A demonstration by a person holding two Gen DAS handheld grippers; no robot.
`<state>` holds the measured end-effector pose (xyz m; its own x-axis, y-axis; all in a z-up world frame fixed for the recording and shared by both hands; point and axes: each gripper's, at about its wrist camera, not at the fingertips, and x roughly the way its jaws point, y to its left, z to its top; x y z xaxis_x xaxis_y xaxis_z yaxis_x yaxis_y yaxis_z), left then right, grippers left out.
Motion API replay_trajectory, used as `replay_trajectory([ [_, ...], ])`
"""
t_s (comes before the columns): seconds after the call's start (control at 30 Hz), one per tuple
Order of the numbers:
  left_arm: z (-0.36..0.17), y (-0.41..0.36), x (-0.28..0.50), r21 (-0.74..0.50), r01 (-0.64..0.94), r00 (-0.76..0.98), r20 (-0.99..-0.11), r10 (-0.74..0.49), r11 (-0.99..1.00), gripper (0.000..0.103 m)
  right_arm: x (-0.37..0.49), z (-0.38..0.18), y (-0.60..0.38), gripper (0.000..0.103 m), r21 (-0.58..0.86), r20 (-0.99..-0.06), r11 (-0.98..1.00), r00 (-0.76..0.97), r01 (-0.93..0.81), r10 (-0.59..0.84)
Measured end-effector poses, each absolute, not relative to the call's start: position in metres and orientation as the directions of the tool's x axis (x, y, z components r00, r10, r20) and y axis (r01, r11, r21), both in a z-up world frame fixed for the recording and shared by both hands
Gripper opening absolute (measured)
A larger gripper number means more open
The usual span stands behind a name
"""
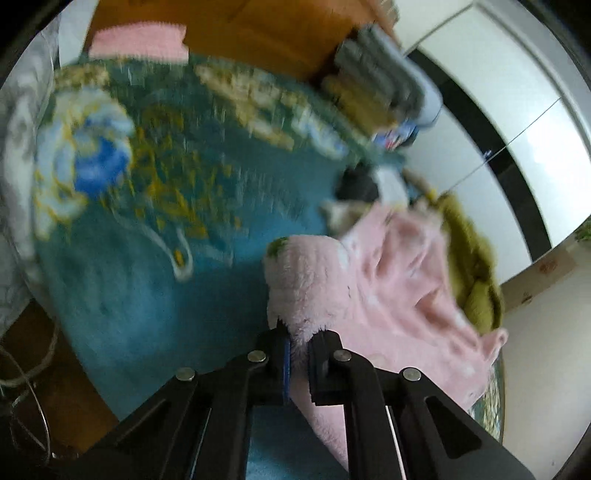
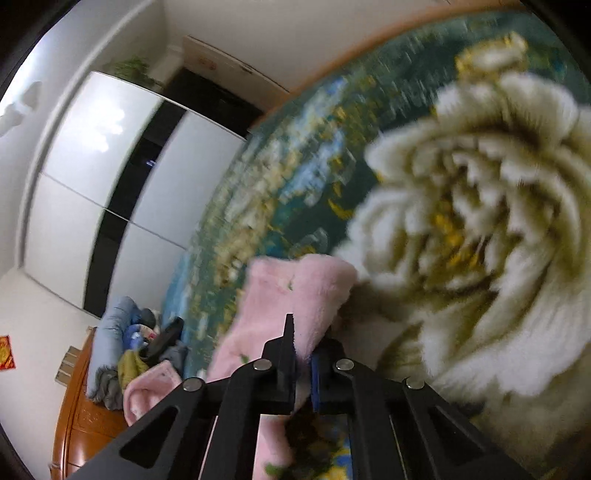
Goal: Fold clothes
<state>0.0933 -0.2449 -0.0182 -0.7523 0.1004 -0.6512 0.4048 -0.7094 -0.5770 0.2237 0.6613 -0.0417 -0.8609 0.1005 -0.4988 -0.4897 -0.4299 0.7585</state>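
Claws both clamped: left claw (image 1: pixel 297 354) and right claw (image 2: pixel 303 356) each grip pink fleece garment (image 1: pixel 388 273) over floral blanket (image 1: pixel 147 184).

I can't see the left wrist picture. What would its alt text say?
The left gripper is shut on a fluffy pink fleece garment, which drapes over a blue floral plush blanket. Beyond lies a blurred pile of folded grey and yellow clothes on an orange wooden surface.

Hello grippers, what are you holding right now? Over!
Left gripper shut on pink fleece garment. Right gripper shut on it too. Garment over floral blanket. Clothes pile beyond, not blocking.
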Motion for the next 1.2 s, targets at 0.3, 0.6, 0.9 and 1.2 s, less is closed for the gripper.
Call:
replay_trajectory([
  [0.3,-0.063,-0.244,0.085,-0.511,0.482,-0.640,-0.760,0.112,-0.712,0.008,0.238,-0.068,0.662,0.006,0.740,-0.564,-0.395,-0.823,-0.544,0.076],
  [0.6,-0.035,-0.252,0.084,-0.444,0.475,-0.636,-0.770,0.051,-0.760,0.045,0.241,-0.031,0.674,0.019,0.619,-0.625,-0.456,-0.753,-0.639,0.206],
  [0.9,0.015,-0.262,0.093,-0.306,0.469,-0.692,-0.711,-0.129,-0.828,0.049,0.198,0.012,0.644,0.036,0.500,-0.637,-0.591,-0.731,-0.633,0.244],
  [1.2,-0.003,-0.196,0.036,-0.402,0.212,-0.722,-0.678,0.134,-0.891,0.054,0.058,0.065,0.526,0.049,0.408,-0.614,-0.856,-0.789,-0.317,0.000],
])
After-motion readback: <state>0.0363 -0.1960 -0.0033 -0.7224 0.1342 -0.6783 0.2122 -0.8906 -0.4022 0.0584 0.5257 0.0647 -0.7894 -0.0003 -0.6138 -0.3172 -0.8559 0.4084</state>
